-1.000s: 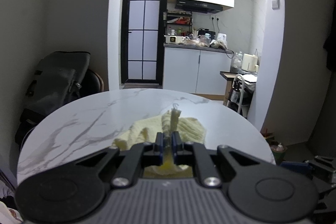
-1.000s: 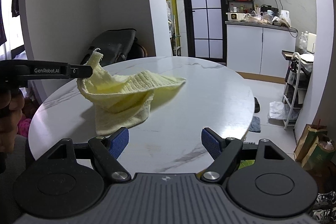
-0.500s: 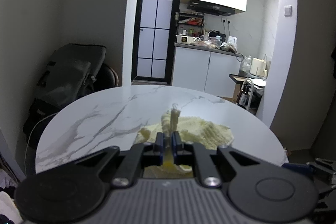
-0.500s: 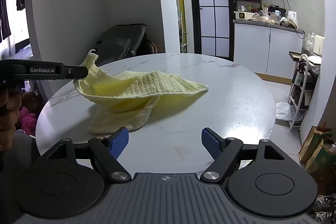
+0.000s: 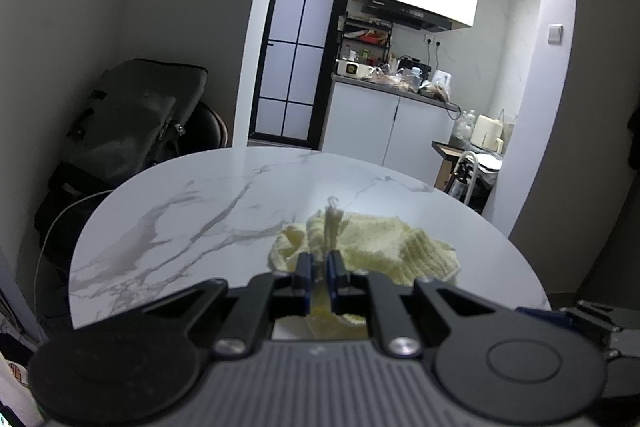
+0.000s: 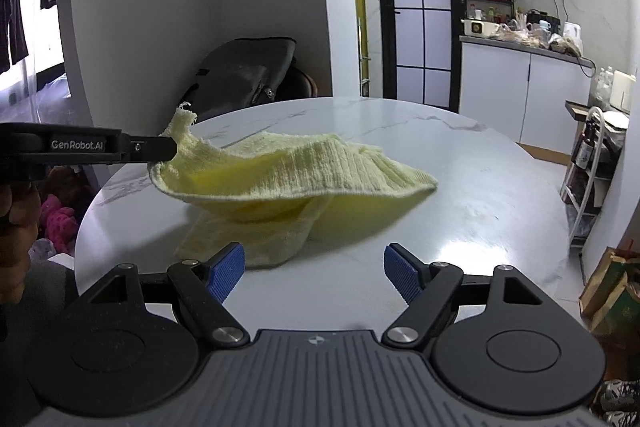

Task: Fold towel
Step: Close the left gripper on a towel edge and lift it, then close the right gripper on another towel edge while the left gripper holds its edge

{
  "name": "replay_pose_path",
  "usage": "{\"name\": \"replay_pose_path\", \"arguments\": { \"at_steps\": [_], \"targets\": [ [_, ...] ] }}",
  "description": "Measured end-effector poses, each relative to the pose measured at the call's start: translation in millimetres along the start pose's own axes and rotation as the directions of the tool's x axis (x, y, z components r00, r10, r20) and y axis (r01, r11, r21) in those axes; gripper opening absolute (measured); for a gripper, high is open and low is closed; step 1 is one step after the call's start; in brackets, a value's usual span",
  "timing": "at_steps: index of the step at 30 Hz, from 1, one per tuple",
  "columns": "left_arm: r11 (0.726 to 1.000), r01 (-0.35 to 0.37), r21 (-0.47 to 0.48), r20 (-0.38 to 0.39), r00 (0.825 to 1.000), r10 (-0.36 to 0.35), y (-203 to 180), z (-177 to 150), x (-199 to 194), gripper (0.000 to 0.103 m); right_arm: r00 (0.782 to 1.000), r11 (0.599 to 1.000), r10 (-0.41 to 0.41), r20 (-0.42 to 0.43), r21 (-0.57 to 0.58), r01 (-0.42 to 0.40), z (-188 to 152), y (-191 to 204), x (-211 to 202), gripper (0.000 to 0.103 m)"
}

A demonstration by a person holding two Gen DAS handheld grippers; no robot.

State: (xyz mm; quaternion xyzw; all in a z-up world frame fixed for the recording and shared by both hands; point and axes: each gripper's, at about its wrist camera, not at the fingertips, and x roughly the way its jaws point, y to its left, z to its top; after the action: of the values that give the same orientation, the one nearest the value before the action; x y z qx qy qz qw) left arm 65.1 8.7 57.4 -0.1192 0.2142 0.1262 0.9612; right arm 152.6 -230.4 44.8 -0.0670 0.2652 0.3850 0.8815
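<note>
While the left gripper is pinching one corner of the pale yellow towel between its nearly closed blue pads, the rest of the cloth is sagging from that raised corner down onto the round marble table, where a lower layer is lying flat near the front rim. The right gripper is hovering just behind that near rim with its jaws spread wide and nothing between them, its left pad sitting just beside the towel's nearest edge.

Bare tabletop is stretching away to the right of the towel and beyond it toward the far edge, giving open surface on those sides; on the left, the cloth is lying closer to the rim. A dark bag on a chair is standing against the wall just past the table's far left edge, and a wire rack is standing off the right side.

From the right wrist view, the towel is showing side-on: the lifted corner with its frayed tip, the hanging fold, and the left gripper's arm coming in level from the left. From the left wrist view, the towel is appearing only as a bunched heap past the fingertips, with the clamped corner sticking up between the pads and the table's veined left half lying open.
</note>
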Motion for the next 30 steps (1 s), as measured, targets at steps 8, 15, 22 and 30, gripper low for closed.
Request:
{"name": "replay_pose_path", "arguments": {
  "at_steps": [8,15,22,30],
  "targets": [
    [1.000,-0.001,-0.026,-0.001,1.000,0.001,20,0,1,0.009,0.999,0.999,-0.040,-0.019,-0.035,0.039,11,-6,25,0.081],
    [0.999,-0.046,-0.029,-0.017,0.999,0.046,38,-1,6,0.009,0.995,0.994,-0.086,-0.039,-0.066,0.084,18,-14,43,0.081],
    [0.995,-0.092,-0.025,-0.058,0.994,0.090,52,-10,13,0.010,0.992,0.991,-0.106,-0.071,-0.092,0.100,15,-18,54,0.081],
    [0.991,-0.131,-0.019,-0.073,0.989,0.130,62,-12,14,0.010,0.992,0.989,-0.108,-0.070,-0.111,0.100,18,-18,63,0.080]
  ]
}}
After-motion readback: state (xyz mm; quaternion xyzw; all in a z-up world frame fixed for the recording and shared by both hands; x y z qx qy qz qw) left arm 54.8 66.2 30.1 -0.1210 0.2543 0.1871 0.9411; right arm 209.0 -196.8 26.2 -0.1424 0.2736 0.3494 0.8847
